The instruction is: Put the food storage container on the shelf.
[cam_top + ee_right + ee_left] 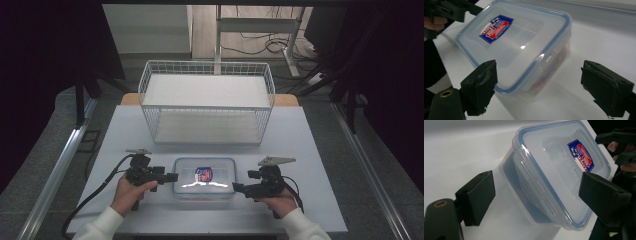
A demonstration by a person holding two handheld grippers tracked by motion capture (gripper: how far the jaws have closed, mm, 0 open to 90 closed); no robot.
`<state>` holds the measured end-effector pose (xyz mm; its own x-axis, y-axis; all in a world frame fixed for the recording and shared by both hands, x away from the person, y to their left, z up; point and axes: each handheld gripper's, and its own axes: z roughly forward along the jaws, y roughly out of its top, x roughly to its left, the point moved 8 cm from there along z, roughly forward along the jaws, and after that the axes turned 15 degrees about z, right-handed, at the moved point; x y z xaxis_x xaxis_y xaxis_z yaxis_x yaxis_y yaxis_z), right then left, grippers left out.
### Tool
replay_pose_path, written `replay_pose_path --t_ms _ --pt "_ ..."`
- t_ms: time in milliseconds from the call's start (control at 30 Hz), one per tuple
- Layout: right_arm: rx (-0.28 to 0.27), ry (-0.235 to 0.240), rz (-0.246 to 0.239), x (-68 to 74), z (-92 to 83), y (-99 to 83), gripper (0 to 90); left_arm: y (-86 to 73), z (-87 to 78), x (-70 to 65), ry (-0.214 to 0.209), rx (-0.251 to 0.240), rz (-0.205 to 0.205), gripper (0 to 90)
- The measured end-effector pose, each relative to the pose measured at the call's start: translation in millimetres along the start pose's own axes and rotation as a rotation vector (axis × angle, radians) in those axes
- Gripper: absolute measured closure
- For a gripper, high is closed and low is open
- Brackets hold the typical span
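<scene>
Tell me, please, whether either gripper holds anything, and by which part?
Nothing: left gripper and right gripper are open beside the clear plastic blue-sealed box.

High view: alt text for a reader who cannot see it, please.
A clear lidded container sits on a white table between the open left gripper and right gripper. A white wire basket stands behind it.

Clear plastic container [204, 178] — lid carries a blue, red and white label [581, 155]; its print is too small and blurred to read. No other text is legible.
</scene>
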<state>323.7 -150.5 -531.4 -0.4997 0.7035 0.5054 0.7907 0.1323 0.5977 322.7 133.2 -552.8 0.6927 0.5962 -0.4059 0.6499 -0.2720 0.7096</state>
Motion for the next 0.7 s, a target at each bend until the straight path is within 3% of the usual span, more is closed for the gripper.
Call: replay_pose_path --t_ms 167,533,700 --pt "0.038 0.059 0.052 3.6 10.4 2.9 11.6 -1.7 7.4 1.2 -0.041 0.019 -0.021 14.8" --pt "0.122 0.128 0.159 2.9 39.1 8.5 10.1 -2.2 16.0 -1.7 -0.124 0.016 -0.060 19.8" --pt "0.143 0.137 0.199 0.1 43.3 8.2 13.2 -2.2 20.3 -2.7 -0.157 0.021 -0.076 23.9"
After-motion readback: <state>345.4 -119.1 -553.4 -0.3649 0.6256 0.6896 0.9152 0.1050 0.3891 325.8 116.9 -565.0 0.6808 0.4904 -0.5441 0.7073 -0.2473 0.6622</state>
